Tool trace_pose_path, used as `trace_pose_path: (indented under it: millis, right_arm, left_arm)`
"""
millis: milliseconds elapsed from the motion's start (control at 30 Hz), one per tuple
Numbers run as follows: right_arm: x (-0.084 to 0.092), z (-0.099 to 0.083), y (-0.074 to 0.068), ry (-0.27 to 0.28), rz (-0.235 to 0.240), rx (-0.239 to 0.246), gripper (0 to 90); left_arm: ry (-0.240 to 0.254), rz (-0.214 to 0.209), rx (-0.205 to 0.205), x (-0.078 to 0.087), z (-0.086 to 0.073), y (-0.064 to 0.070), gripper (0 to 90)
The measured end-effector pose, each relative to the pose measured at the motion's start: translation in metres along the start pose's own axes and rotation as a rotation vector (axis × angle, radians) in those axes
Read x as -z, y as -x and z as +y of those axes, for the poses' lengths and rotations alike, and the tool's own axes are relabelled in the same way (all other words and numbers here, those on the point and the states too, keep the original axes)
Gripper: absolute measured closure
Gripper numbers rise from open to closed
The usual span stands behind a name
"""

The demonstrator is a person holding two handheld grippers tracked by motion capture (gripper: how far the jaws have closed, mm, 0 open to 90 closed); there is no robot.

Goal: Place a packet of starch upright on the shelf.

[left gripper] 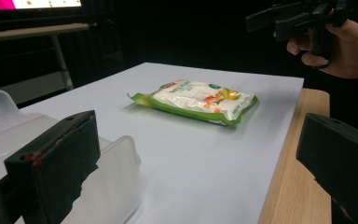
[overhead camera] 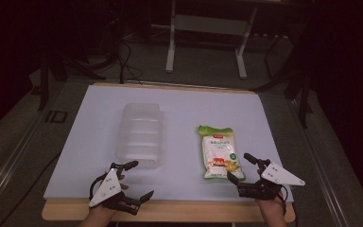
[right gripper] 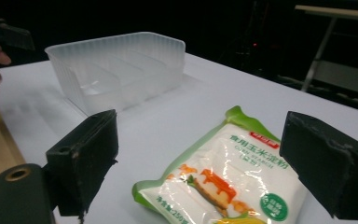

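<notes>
Your left hand-held gripper sits low at the near edge with its jaws spread wide and nothing between them. Your right hand-held gripper is level with it, jaws wide apart too, gripping nothing.

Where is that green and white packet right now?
In the high view the packet lies flat on the white sheet's right side, between the clear tray and the right gripper.

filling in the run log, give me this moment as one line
left gripper: open, empty, near clear tray | right gripper: open, empty, at near end of starch bag | bag flat on white sheet, outside tray | tray empty
</notes>
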State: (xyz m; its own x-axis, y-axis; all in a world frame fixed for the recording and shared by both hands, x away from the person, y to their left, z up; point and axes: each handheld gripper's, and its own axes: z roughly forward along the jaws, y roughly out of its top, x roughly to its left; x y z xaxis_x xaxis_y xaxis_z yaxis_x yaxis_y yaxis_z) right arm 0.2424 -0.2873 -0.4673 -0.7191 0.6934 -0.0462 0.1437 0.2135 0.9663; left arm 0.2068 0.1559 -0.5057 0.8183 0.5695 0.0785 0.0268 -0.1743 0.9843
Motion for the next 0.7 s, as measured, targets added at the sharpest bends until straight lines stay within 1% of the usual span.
trace_pose_path:
  millis: [100,167,200,333,367,467,633,700]
  right_arm:
    - [0.000,-0.001,0.001,0.000,-0.013,0.006,11.5]
    - [-0.002,-0.002,0.002,-0.025,-0.038,0.018,12.9]
    - [-0.003,-0.002,0.003,-0.042,-0.042,0.014,12.5]
    - [-0.004,-0.004,0.004,-0.053,-0.030,0.005,12.4]
    - [-0.004,-0.003,0.004,-0.040,-0.008,-0.004,12.0]
    - [-0.004,0.000,0.002,-0.034,0.011,-0.010,11.6]
    - [-0.004,0.008,-0.003,-0.039,0.051,0.003,11.1]
    - [-0.004,0.013,-0.004,-0.028,0.056,0.010,10.8]
  left_arm:
    - [-0.001,0.000,-0.001,0.000,0.000,0.000,0.0]
    - [-0.003,-0.005,0.003,0.000,0.000,0.000,0.0]
    - [-0.004,-0.004,0.002,0.000,0.000,0.000,0.0]
    - [-0.004,-0.007,0.004,0.000,0.000,0.000,0.0]
    - [-0.005,-0.008,0.001,-0.001,0.000,0.000,0.0]
    - [-0.006,-0.011,-0.001,-0.001,0.000,0.000,0.0]
    - [-0.005,-0.009,-0.004,0.000,0.000,0.001,0.0]
    - [-0.004,-0.009,-0.006,0.000,0.000,0.001,0.0]
